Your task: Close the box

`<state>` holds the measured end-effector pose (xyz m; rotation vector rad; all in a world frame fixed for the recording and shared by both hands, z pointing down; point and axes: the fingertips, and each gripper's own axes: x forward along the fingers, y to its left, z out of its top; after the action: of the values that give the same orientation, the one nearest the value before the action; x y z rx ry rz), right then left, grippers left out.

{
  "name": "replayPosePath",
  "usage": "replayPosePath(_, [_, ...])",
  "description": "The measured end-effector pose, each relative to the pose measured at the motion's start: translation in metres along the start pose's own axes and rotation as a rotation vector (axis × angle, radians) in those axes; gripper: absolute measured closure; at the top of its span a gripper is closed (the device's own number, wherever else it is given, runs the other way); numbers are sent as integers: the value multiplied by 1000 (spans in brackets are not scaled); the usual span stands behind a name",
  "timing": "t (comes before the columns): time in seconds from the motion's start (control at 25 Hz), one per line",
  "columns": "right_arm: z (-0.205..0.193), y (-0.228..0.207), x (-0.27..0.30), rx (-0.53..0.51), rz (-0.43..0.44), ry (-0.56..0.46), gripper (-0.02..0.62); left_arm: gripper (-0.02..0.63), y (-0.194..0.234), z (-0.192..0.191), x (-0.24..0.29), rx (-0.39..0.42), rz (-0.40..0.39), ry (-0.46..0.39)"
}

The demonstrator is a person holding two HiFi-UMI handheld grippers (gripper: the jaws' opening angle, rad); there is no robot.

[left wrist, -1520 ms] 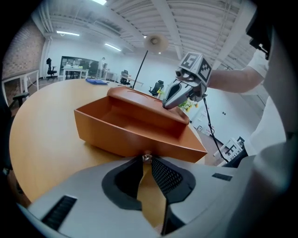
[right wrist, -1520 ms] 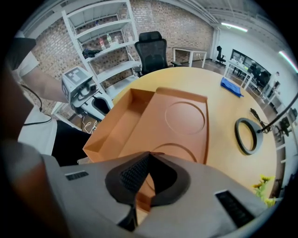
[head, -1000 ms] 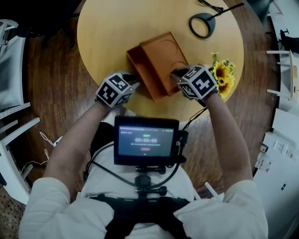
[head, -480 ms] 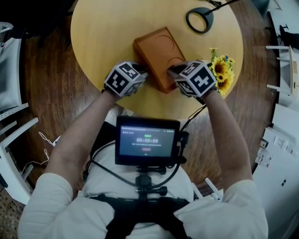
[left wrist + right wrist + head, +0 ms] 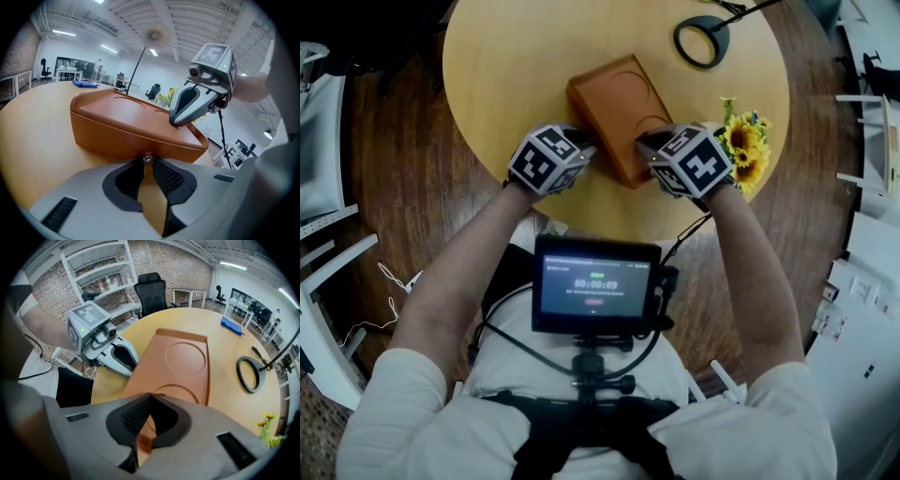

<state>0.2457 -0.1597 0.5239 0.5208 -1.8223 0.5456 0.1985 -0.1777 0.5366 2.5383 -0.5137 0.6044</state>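
Presently: brown box (image 5: 598,131), lid (image 5: 183,361) down, on table (image 5: 511,66), near half; left claw (image 5: 147,160) closed, holding nothing, bracing near-left wall; right claw (image 5: 150,395) closed, holding nothing, pressing lid's near corner, likely seating it.

The box (image 5: 617,111), standing open 1 second ago, is now closed.

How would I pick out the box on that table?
Look at the round pale-wood table. Near its edge closest to the person lies the box, left of the sunflowers. It alone is flat, rectangular and reddish-brown, with two circles pressed into its closed lid.
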Motion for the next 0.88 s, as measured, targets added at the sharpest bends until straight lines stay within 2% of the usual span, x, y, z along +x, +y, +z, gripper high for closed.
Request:
replayPosePath(0.24, [0,-6,3,20,-7,2,594,546,4,-2,6,11,-6,11])
replayPosePath(0.4, [-1,-12,10,53,-45,-7,595,532,10,-4,11,24,5,20])
replayPosePath(0.56, [-3,-21,16,80,-102,-25,594,447,26,-11,10,82,69,68])
replayPosePath(0.6, [-5,-22,14,90,-115,-42,572,442,26,-9,8,92,71,70])
replayPosePath(0.64, [-7,-23,9,107,-125,-68,501,442,24,-6,7,101,70,67])
replayPosePath(0.68, [-8,-24,2,128,-138,-101,483,442,21,-2,6,109,67,61])
replayPosePath(0.8, [-13,-19,-19,183,-203,-201,483,443,10,8,-8,143,67,33])
replayPosePath(0.88, [-8,6,-34,230,-246,-266,483,442,0,15,-39,169,64,6])
